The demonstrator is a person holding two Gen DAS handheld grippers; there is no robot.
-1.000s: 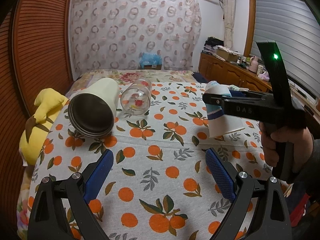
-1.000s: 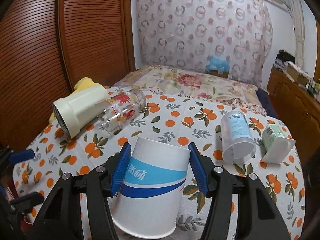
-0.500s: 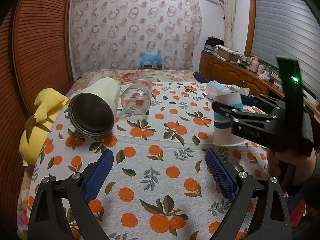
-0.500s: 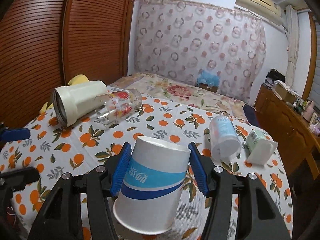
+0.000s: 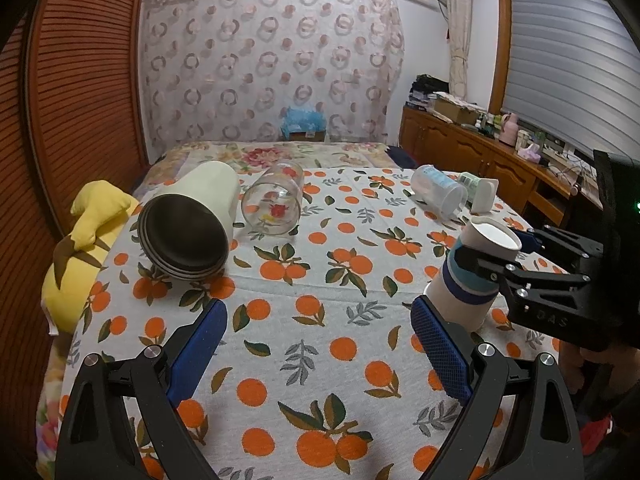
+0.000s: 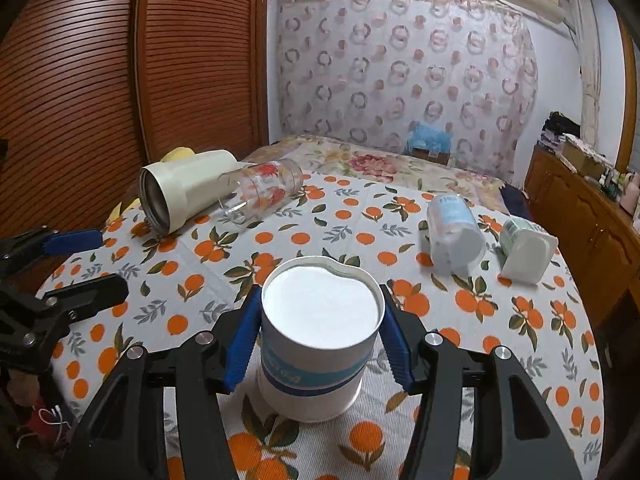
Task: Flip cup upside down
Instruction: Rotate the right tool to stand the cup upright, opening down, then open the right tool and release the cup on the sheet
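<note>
A white paper cup with a blue band (image 6: 320, 340) stands upside down, rim on the orange-print tablecloth (image 6: 224, 264), base up. My right gripper (image 6: 320, 340) is shut on the cup, its blue pads (image 6: 240, 340) pressed on both sides. In the left wrist view the cup (image 5: 472, 276) sits at the right, held by the right gripper (image 5: 492, 256). My left gripper (image 5: 316, 352) is open and empty above the tablecloth (image 5: 320, 320), near its front edge.
A cream tumbler (image 5: 192, 220) and a printed glass (image 5: 276, 204) lie on their sides at the back left. A clear plastic cup (image 6: 454, 236) and a green-labelled white container (image 6: 526, 248) lie at the right. A yellow plush (image 5: 80, 248) sits at the left edge.
My right gripper has lowered the inverted paper cup from mid-air until its rim rests on the tablecloth. The left gripper has not moved.
</note>
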